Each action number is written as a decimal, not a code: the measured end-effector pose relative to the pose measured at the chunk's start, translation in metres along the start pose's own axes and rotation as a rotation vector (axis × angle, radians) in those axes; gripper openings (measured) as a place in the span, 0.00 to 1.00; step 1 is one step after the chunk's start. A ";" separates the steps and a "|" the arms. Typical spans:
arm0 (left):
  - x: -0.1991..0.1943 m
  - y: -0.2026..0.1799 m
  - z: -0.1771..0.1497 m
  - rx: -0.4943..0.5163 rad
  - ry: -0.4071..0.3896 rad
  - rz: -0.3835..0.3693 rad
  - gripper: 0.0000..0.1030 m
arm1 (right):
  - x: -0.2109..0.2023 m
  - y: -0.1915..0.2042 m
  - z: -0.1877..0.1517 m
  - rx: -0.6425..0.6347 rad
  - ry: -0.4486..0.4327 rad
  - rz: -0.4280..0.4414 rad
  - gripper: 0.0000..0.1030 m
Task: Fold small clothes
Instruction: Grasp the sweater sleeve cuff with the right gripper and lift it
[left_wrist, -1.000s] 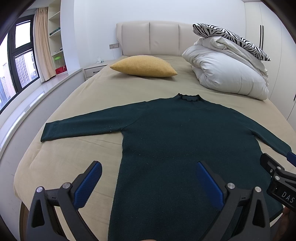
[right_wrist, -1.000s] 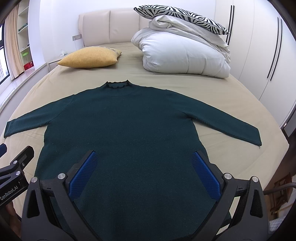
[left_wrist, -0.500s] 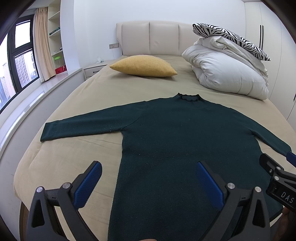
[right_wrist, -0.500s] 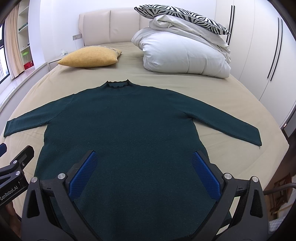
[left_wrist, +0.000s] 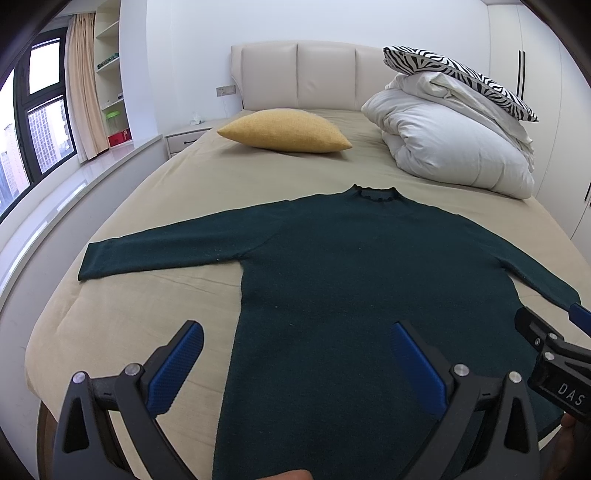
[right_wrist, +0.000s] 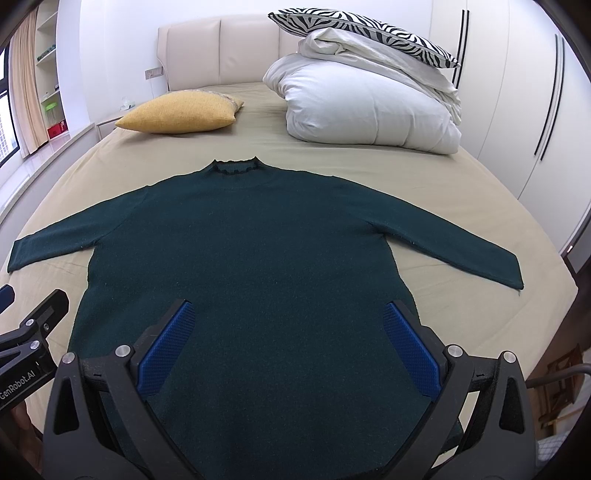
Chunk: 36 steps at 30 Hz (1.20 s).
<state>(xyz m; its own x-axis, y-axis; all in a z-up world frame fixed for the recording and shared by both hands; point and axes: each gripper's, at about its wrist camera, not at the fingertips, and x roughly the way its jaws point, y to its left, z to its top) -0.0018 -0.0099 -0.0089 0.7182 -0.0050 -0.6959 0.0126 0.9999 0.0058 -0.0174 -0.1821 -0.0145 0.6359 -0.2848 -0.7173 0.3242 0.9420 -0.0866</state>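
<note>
With the dark green sweater (right_wrist: 251, 258) lying flat, sleeves out, on the beige bed (right_wrist: 461, 206), both the left gripper (left_wrist: 295, 365) and right gripper (right_wrist: 288, 339) hover spread wide and empty, so a shallow pinch may drag the knit into wrinkles.

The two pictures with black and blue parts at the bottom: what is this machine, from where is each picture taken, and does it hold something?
There is no robot. A person holds one pair of tongs in each hand, and each has a camera looking forward along its fingers. One picture comes from the left tongs, the other from the right tongs. Both are open and hold nothing. On the bed a dark green sweater lies flat, sleeves spread. Behind it are a yellow pillow, a folded white duvet and a zebra-striped pillow on top.
</note>
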 end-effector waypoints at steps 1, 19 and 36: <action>0.000 0.000 0.000 0.000 0.000 0.001 1.00 | -0.001 0.000 0.001 0.000 0.000 -0.001 1.00; 0.051 -0.011 -0.006 -0.034 0.181 -0.150 1.00 | 0.063 -0.188 0.001 0.405 0.032 0.049 1.00; 0.116 -0.038 0.023 -0.083 0.237 -0.291 1.00 | 0.175 -0.522 -0.078 1.116 -0.014 0.068 0.31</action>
<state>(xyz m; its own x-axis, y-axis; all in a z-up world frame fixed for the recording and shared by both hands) 0.0967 -0.0488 -0.0733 0.5123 -0.2950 -0.8066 0.1283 0.9549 -0.2677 -0.1298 -0.7095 -0.1482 0.6819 -0.2475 -0.6883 0.7308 0.2703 0.6268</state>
